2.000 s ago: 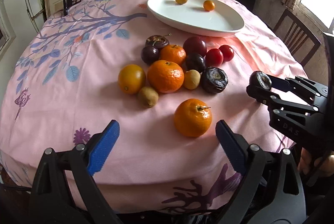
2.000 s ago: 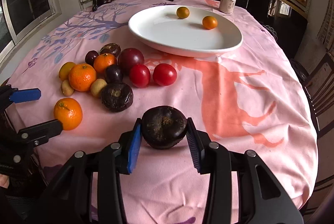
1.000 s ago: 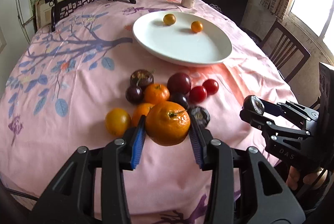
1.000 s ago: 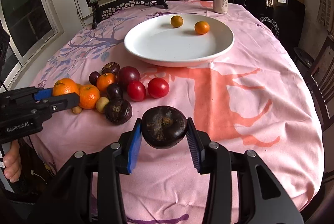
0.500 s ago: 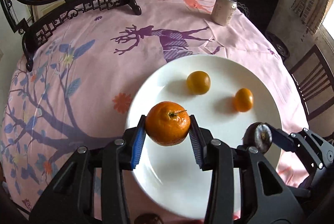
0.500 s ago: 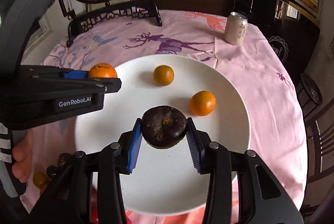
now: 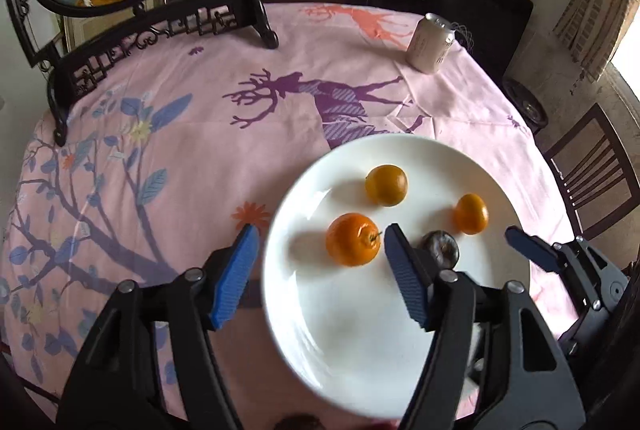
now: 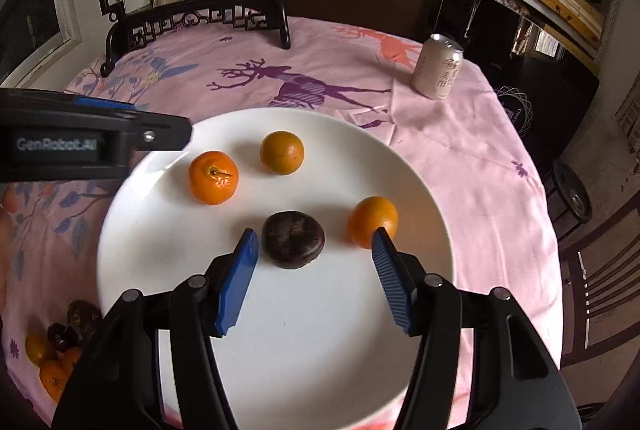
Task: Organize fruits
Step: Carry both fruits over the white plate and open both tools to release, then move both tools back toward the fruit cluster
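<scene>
A white plate lies on the pink tablecloth. On it rest a stemmed orange, a dark purple fruit and two smaller oranges. My left gripper is open and empty, with the stemmed orange lying between its fingers. My right gripper is open and empty just behind the dark fruit; it also shows at the right of the left wrist view.
A drink can stands at the far right of the table. A carved black stand with a round painted screen is at the back. Several loose fruits lie left of the plate. A wooden chair stands at the right.
Both grippers have opened and let go: the stemmed orange and the dark purple fruit now lie on the plate. The left gripper has shifted left.
</scene>
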The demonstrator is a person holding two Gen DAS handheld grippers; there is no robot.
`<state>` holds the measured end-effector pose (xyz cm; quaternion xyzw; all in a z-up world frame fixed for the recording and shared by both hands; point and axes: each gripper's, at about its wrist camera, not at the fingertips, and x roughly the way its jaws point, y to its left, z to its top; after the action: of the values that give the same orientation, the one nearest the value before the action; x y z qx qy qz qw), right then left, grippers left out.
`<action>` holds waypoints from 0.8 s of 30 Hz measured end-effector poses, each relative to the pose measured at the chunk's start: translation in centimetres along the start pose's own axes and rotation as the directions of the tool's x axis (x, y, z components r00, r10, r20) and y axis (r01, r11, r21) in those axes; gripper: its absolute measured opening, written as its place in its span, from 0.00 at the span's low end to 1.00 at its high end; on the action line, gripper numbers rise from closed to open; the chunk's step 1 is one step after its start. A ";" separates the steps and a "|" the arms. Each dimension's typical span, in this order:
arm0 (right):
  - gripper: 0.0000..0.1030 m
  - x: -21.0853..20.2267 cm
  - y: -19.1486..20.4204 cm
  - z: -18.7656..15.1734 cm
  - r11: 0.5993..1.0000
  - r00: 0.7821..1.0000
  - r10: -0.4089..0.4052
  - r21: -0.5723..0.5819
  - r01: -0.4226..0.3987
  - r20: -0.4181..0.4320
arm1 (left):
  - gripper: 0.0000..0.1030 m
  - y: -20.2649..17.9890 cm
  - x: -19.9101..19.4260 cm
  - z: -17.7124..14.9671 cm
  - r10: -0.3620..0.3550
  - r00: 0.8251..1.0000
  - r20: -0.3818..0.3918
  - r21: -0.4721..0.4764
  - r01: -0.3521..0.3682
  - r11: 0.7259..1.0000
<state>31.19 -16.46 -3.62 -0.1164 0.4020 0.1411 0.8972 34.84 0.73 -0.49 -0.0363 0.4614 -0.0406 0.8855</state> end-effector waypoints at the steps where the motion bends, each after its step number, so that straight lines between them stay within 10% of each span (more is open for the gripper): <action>1: 0.61 -1.6 -0.3 -0.7 1.000 1.000 -0.011 0.015 0.010 0.019 | 0.73 0.3 -1.7 -1.1 0.012 1.000 0.028 0.011 -0.012 1.000; 12: 0.68 -12.1 2.7 -11.6 0.988 0.995 0.034 0.150 -0.047 0.090 | 0.80 4.4 -11.0 -17.7 0.001 0.990 0.140 -0.041 0.005 0.999; 24: 0.68 -11.0 9.4 -15.2 0.993 0.992 0.118 0.029 -0.117 -0.034 | 0.80 7.1 -11.1 -24.5 0.054 0.996 0.065 -0.052 -0.051 0.997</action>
<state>10.43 -14.31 -6.15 -0.0831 0.4260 0.1864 0.8814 8.73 8.34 -6.18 -0.0479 0.4333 -0.0043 0.9000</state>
